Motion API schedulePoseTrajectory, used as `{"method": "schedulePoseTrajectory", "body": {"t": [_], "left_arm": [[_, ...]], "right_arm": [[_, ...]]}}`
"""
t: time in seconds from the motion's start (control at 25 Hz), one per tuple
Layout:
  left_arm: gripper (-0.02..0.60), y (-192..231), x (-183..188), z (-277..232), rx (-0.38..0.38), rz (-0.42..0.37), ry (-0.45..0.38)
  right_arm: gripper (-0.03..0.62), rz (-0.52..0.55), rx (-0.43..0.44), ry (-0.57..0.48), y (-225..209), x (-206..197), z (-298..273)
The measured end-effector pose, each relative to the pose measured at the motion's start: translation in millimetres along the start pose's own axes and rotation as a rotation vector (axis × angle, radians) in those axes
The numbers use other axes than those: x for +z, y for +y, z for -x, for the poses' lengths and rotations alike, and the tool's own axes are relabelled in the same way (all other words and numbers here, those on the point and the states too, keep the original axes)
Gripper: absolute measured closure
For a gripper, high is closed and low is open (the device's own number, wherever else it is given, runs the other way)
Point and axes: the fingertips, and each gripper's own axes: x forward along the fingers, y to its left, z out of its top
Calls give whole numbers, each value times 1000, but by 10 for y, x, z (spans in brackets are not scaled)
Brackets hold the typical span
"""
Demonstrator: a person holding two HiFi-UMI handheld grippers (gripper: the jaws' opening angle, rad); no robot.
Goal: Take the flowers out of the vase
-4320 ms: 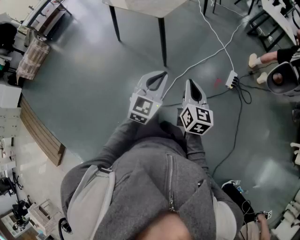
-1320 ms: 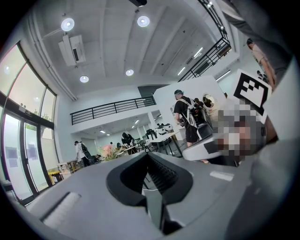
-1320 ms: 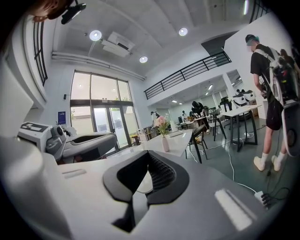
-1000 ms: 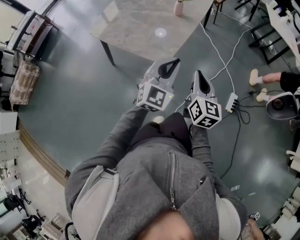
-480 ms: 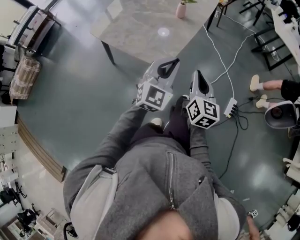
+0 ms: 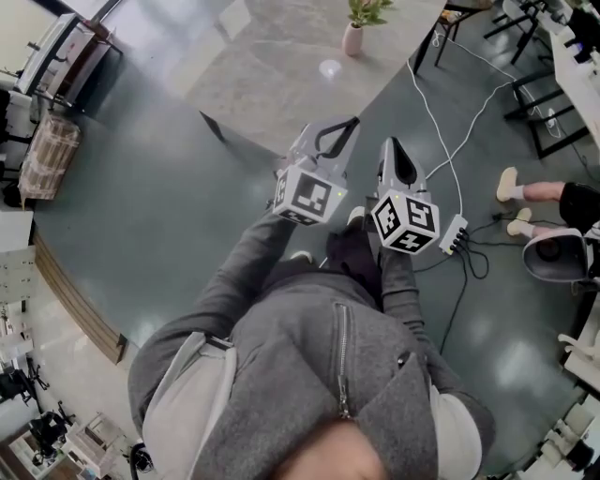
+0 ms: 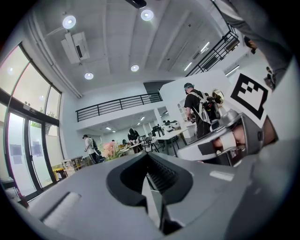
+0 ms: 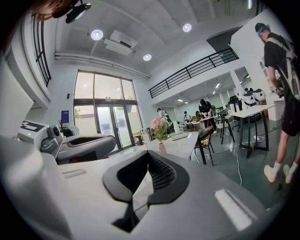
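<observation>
A small pink vase (image 6: 352, 39) with green-leaved flowers (image 6: 367, 11) stands on a grey stone-topped table (image 6: 272, 70) at the top of the head view. Both grippers are held out level over the floor, short of the table. My left gripper (image 6: 345, 126) is shut with nothing in it. My right gripper (image 6: 390, 146) beside it is also shut and empty. The right gripper view shows the pink flowers (image 8: 158, 123) and the vase (image 8: 161, 147) on the table ahead, beyond the shut jaws of my right gripper (image 8: 149, 158). In the left gripper view, my left gripper (image 7: 148, 156) shows jaws together.
A white power strip (image 6: 454, 234) with cables lies on the floor to the right. A seated person's feet (image 6: 514, 184) are further right. A dark chair (image 8: 208, 136) stands by the table's far side. A wooden ledge (image 6: 80, 281) runs along the left.
The table has come nearer and the vase with its flowers has come fully into the head view. Both grippers have moved forward together towards it, jaws still shut.
</observation>
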Motion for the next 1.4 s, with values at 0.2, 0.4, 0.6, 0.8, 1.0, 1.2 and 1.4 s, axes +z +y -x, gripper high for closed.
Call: {"method": "schedulePoseTrajectory", "body": {"t": [0.2, 0.4, 0.6, 0.8, 1.0, 1.2, 1.4], "left_arm": [[572, -71, -12, -422, -3, 5, 2], [572, -54, -8, -784, 22, 10, 12], [572, -17, -16, -1065, 62, 6, 27], [572, 77, -19, -1250, 104, -4, 34], [572, 101, 14, -1447, 133, -10, 28], [572, 82, 60, -1575, 144, -24, 33], [572, 100, 48, -1622, 143, -26, 42]], "right_arm": [[589, 2, 15, 11, -338, 81, -240], [589, 1, 48, 27, -621, 188, -464], [589, 1, 88, 41, -855, 250, -687], [589, 16, 143, 42, -918, 344, -868], [589, 26, 170, 42, -1075, 412, -979], [589, 26, 180, 41, -1223, 477, -1048], [589, 16, 189, 40, -1236, 493, -1091]]}}
